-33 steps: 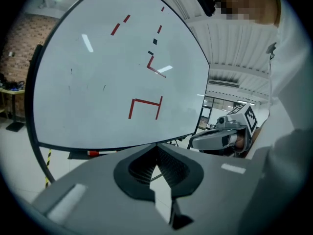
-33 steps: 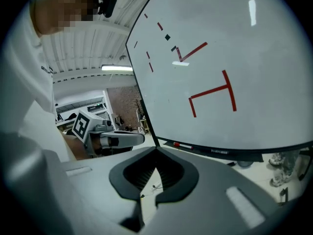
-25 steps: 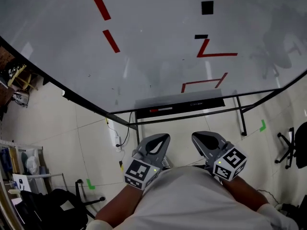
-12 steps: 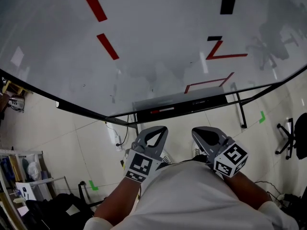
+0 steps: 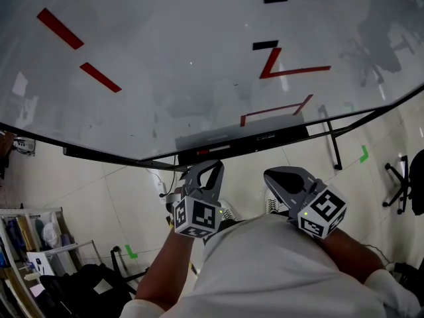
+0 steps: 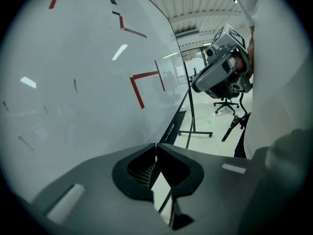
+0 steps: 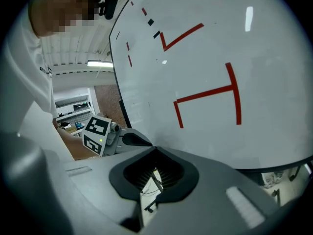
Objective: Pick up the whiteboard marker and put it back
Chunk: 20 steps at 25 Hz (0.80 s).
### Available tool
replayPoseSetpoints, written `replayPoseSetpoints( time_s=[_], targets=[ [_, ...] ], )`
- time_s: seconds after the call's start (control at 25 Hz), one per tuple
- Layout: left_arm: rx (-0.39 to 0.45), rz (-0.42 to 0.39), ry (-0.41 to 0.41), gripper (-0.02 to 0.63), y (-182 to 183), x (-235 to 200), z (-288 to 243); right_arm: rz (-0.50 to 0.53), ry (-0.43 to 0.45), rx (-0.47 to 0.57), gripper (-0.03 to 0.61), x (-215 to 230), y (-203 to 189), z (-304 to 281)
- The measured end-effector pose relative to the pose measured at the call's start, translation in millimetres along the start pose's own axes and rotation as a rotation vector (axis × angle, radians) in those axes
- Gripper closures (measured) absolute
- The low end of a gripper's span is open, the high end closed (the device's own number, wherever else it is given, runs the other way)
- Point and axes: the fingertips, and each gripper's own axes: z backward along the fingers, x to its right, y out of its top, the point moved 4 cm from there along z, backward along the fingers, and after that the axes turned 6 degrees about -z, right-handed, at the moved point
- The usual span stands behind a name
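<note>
The only container in view was the long, shallow black tray [image 5: 281, 136] fixed along the near edge of the whiteboard [image 5: 185, 38]. In it lay the whiteboard marker [image 5: 215, 150], a slim white stick with a red end, flat and lengthwise in the tray's left part. The board was a wide, glossy white sheet in a thin dark frame. It was marked with straight red strokes, a red Z shape and two small black rectangles, and ceiling lights were reflected in its sheen. Nearer than the tray, both tools hung close to the person's body, well apart from the marker. The left gripper [image 6: 156, 145], a smooth grey moulded shell with ribbed inner pads, had its jaws pressed tip to tip with nothing between them. The right gripper [image 7: 154, 150], of the same make, was likewise closed and empty. Below lay pale square floor tiles [image 5: 99, 191] with a green tape mark [image 5: 363, 154], and at the far right stood a black office chair [image 5: 409, 187].
</note>
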Motion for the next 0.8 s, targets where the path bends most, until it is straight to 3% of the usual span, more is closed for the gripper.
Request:
replayPoseSetpoints(
  time_s=[0.4, 0.8],
  targets=[
    [-0.133, -0.066, -0.059, 0.577, -15.0, 8.3, -26.5, -0.023, -0.009, 0.036, 0.577, 14.9, -1.4, 14.8],
    [-0.240, -0.191, -0.077, 0.561, -29.2, 2.4, -44.5, -0.033, -0.026, 0.055, 0.577, 21.5, -0.8, 22.8]
  ],
)
